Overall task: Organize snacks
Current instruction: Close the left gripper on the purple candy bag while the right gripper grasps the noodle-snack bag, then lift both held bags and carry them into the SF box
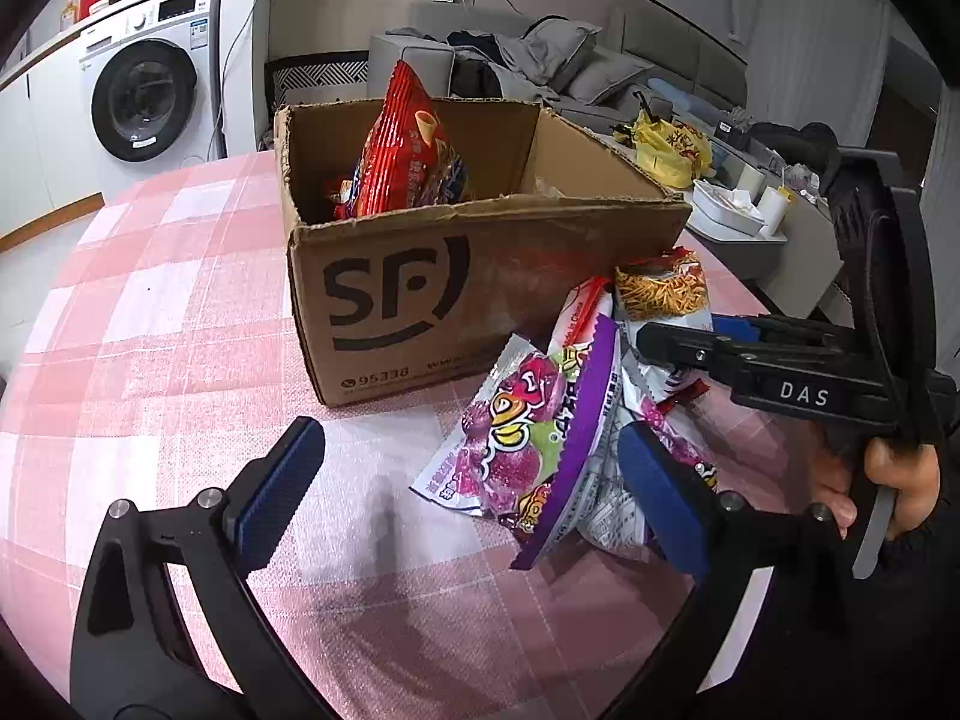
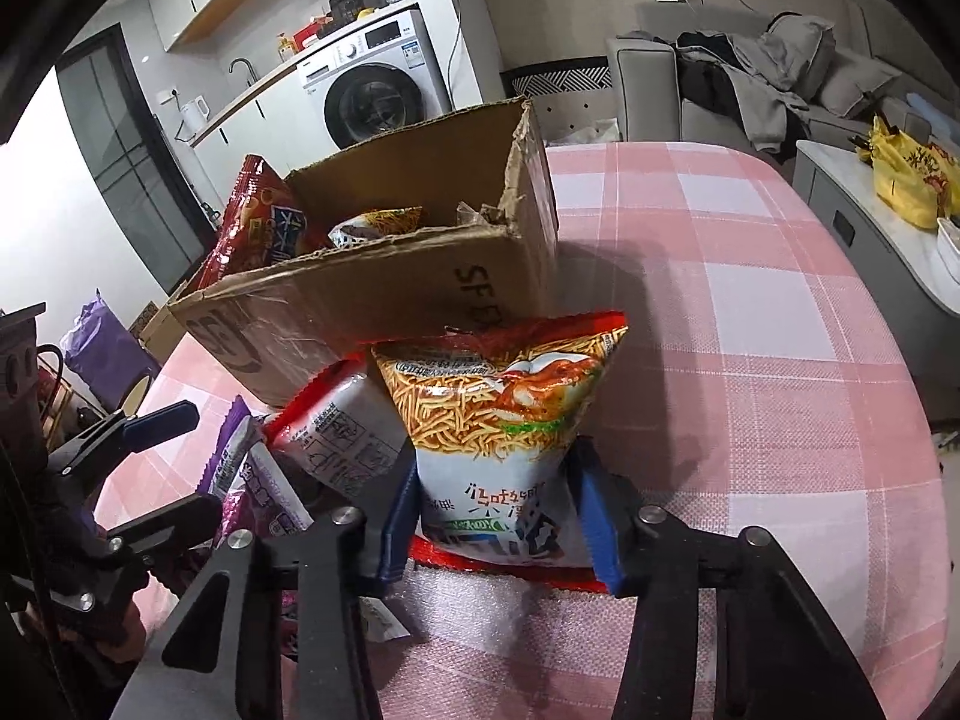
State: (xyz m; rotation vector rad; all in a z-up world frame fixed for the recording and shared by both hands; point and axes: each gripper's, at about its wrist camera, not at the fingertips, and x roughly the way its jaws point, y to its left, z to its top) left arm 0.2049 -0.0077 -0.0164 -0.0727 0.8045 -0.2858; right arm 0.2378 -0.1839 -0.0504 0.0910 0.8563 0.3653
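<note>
Left gripper [image 1: 468,483]: black frame — blue ribbed pads, silver screw heads.
Right gripper [image 2: 501,510]: black frame, blue pads; white "DAS" lettering on body.
Hand [image 1: 894,480]: dark sleeve at wrist.

The right gripper [image 2: 501,516], a black two-finger tool with blue ribbed pads [image 2: 600,531], points downward at a slant with its jaws drawn in against both sides of the noodle-snack packet with red edges [image 2: 498,414], whose lower end is pinched between them. The left gripper [image 1: 474,498], of the same black frame and blue pads [image 1: 279,483], also slants downward and stands wide apart with nothing pressed between its fingers. In the left wrist view a hand [image 1: 894,480] in a dark sleeve wraps around the right tool's handle, fingers curled on the grey trigger.
</note>
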